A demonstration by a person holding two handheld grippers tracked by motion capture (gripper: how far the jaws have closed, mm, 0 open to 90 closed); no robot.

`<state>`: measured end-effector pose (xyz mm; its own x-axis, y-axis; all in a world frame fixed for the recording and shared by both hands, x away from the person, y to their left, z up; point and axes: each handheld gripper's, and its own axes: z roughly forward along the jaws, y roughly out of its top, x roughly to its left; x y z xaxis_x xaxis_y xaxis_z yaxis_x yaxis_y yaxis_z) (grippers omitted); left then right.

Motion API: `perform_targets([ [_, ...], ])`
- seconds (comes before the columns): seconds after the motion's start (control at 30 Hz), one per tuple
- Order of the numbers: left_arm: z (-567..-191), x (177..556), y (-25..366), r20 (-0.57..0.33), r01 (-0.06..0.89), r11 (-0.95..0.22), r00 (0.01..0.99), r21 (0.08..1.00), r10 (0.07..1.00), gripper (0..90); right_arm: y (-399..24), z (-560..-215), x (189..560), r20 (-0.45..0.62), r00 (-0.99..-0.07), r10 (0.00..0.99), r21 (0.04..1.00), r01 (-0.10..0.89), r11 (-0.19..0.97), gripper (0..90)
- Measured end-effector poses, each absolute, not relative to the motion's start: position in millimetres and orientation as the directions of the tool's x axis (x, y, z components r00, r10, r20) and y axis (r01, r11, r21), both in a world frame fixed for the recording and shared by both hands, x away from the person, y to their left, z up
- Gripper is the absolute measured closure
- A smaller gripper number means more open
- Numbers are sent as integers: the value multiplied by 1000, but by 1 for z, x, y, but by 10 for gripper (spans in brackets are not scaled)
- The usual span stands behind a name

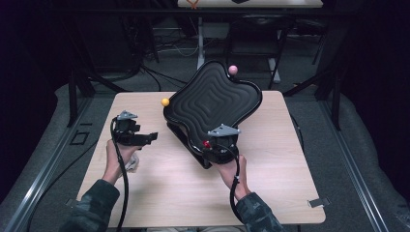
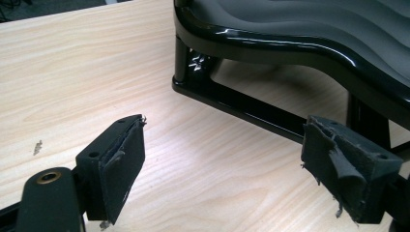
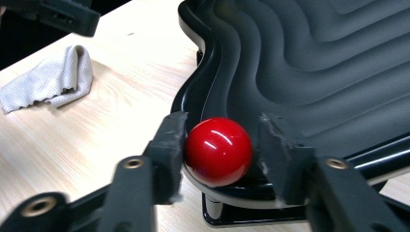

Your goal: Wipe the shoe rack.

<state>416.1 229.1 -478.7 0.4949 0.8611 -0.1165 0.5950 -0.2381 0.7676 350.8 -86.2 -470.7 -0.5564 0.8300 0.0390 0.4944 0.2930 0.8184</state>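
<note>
A black wavy tray (image 1: 251, 104) sits tilted on a black stand on the wooden table (image 1: 169, 193). A red ball (image 1: 206, 144) rests on its near corner rim. My right gripper (image 1: 212, 146) reaches that corner. In the right gripper view the red ball (image 3: 218, 151) lies between the jaws of my right gripper (image 3: 220, 133); one pad is at the ball and a thin gap shows at the other. My left gripper (image 1: 153, 137) hovers left of the tray, pointing at it. In its own view my left gripper (image 2: 222, 145) stands wide open with bare table between the pads.
A yellow ball (image 1: 165, 102) sits at the tray's left rim and a pink ball (image 1: 233, 70) at its far rim. A crumpled grey cloth (image 1: 133, 164) lies by the left hand. The stand's base bar (image 2: 241, 108) runs under the tray.
</note>
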Motion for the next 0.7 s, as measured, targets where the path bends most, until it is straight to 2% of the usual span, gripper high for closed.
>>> perform_targets([
  [0.1,-477,419,232,-118,597,-232,487,768,865,159,-87,-472,350,54,-583,811,824,485,293,590],
  [0.17,-477,420,234,-118,595,-225,482,772,868,159,-86,-472,349,24,-567,824,821,481,307,594],
  [0.47,-475,425,228,-113,584,-227,488,780,866,174,-110,-472,340,31,-573,819,822,480,305,595],
  [0.7,-469,439,208,-82,553,-265,523,790,848,211,-132,-472,331,30,-563,826,821,486,301,596],
])
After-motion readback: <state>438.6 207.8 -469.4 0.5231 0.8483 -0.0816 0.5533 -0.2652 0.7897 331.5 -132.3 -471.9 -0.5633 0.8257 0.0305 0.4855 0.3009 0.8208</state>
